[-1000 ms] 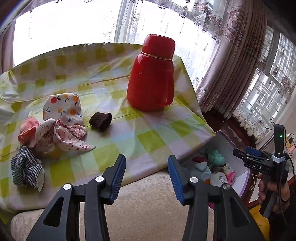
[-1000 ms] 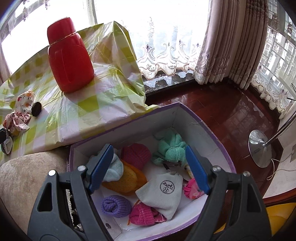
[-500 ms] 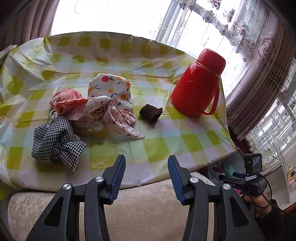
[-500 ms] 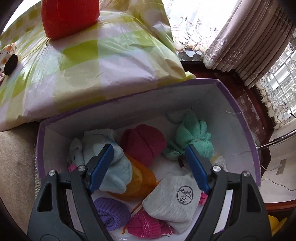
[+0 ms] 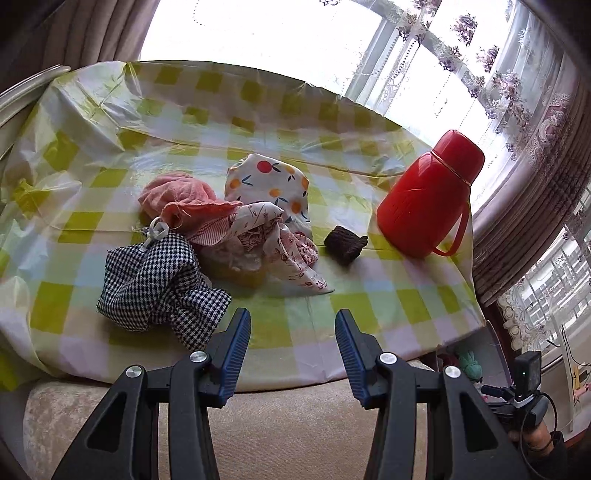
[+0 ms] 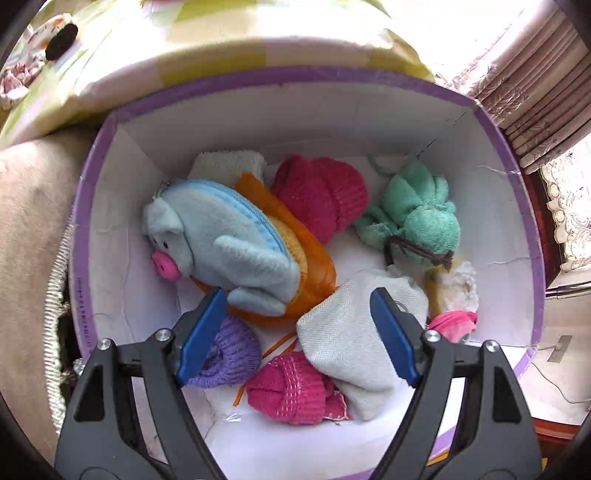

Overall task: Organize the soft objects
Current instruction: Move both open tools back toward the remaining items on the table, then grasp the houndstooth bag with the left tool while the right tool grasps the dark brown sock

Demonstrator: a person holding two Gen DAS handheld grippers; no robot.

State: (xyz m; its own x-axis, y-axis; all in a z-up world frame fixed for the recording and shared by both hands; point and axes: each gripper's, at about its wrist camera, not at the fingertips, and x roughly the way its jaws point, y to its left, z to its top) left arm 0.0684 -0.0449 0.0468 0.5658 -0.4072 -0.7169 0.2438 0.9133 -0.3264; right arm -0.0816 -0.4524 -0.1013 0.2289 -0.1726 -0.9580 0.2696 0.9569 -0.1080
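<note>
My left gripper (image 5: 291, 345) fingers spread, empty, near black-and-white houndstooth cloth (image 5: 155, 284). Right gripper (image 6: 297, 325) fingers spread above purple-rimmed round box (image 6: 532, 236) of soft toys.

bright window (image 5: 258, 33) with lace curtains (image 5: 517, 85); checked tablecloth (image 5: 362, 295) over beige plush furniture (image 5: 288, 424).
</note>
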